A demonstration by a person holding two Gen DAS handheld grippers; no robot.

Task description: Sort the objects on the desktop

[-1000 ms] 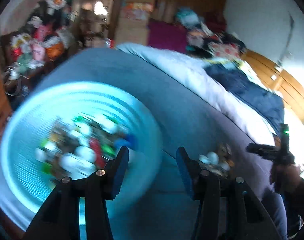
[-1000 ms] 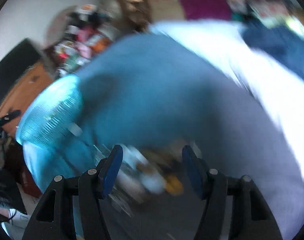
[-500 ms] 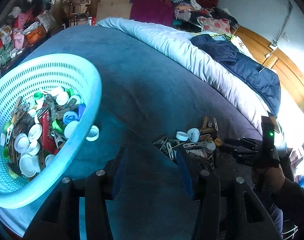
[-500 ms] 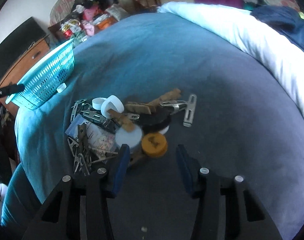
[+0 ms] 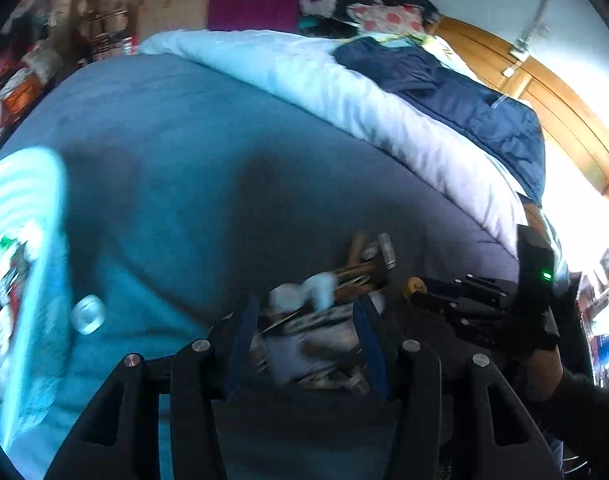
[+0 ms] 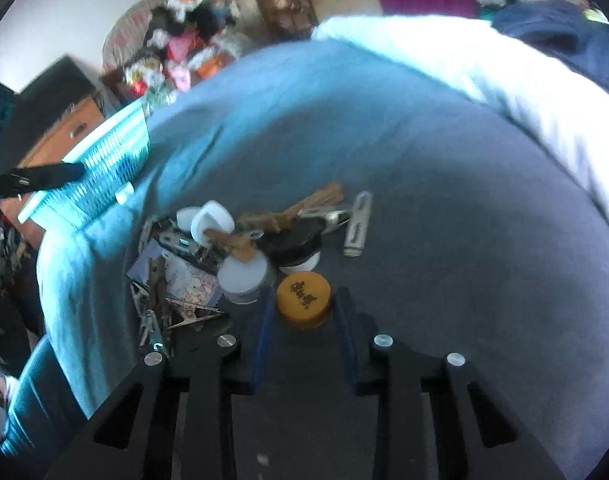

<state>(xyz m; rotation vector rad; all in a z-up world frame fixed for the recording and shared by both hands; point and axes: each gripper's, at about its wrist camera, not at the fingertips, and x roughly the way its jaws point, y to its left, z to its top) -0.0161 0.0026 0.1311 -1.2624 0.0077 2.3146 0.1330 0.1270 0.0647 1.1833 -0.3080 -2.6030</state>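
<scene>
A pile of small objects lies on the blue bed cover: white caps [image 6: 211, 218], wooden clothespins [image 6: 316, 198], metal clips [image 6: 358, 224], a white lid [image 6: 243, 276] and an orange cap [image 6: 303, 299]. My right gripper [image 6: 302, 312] is open, its blue fingertips either side of the orange cap. My left gripper [image 5: 304, 312] is open, just in front of the same pile [image 5: 328, 296]. The turquoise basket [image 5: 20, 248] with caps and clips sits at the left; it also shows in the right wrist view [image 6: 104, 164].
A loose white cap [image 5: 87, 314] lies on the cover beside the basket. A white duvet [image 5: 344, 92] and a navy jacket [image 5: 464, 96] lie behind. The right gripper [image 5: 484, 304] shows at the left wrist view's right. Cluttered furniture stands beyond the bed.
My left gripper swung from over the basket to the pile and closed in on it. My right gripper moved down and forward until its fingertips flank the orange cap.
</scene>
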